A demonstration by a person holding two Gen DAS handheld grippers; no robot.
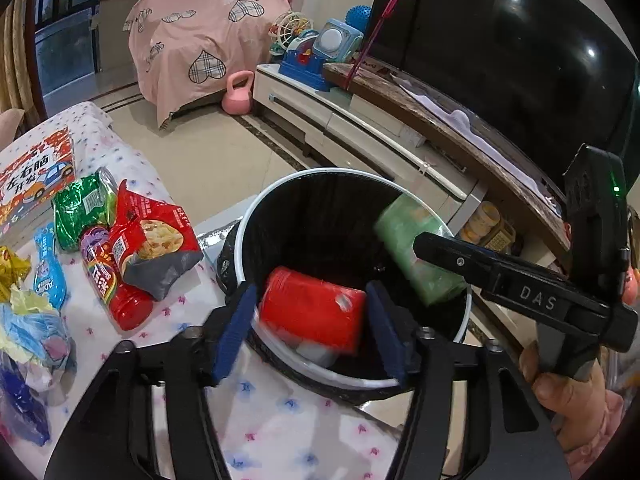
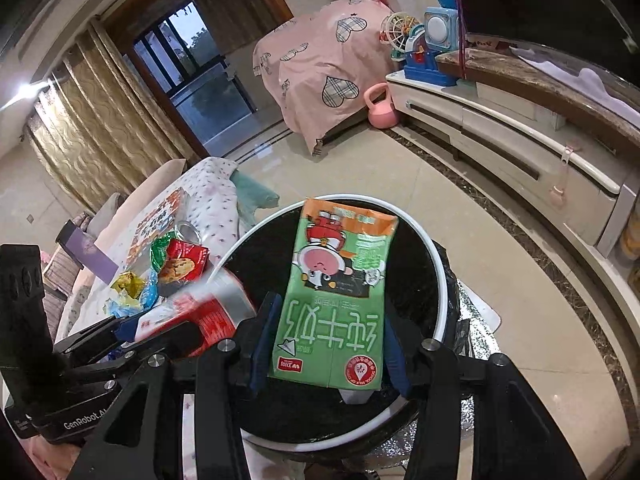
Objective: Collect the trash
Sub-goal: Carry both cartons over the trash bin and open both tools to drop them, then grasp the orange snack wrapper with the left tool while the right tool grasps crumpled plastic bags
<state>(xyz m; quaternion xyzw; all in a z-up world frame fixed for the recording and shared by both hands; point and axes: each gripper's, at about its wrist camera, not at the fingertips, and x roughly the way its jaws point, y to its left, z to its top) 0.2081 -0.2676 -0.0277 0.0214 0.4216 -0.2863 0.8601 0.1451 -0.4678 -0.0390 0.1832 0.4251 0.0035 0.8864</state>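
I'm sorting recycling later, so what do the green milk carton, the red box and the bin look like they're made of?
Green milk carton: coated paperboard by the look, with flat printed faces, sharp folded edges and a slight sheen. Red box: probably glossy card, though blur leaves that open. Bin: a smooth white rim that looks like plastic, lined with a thin, crinkled black plastic bag.

1. A home living room: a large dark television [image 1: 500, 40] stands on a long low cabinet [image 1: 360, 120] with pale drawers.
2. A pink heart-patterned sheet [image 1: 200, 40] is draped over a piece of furniture.
3. Children's toys [image 1: 316, 48] crowd the cabinet's end, and a pink kettlebell [image 1: 238, 94] sits on the glossy tiled floor [image 2: 360, 168].
4. Gold curtains [image 2: 80, 128] flank a glass balcony door [image 2: 196, 80].
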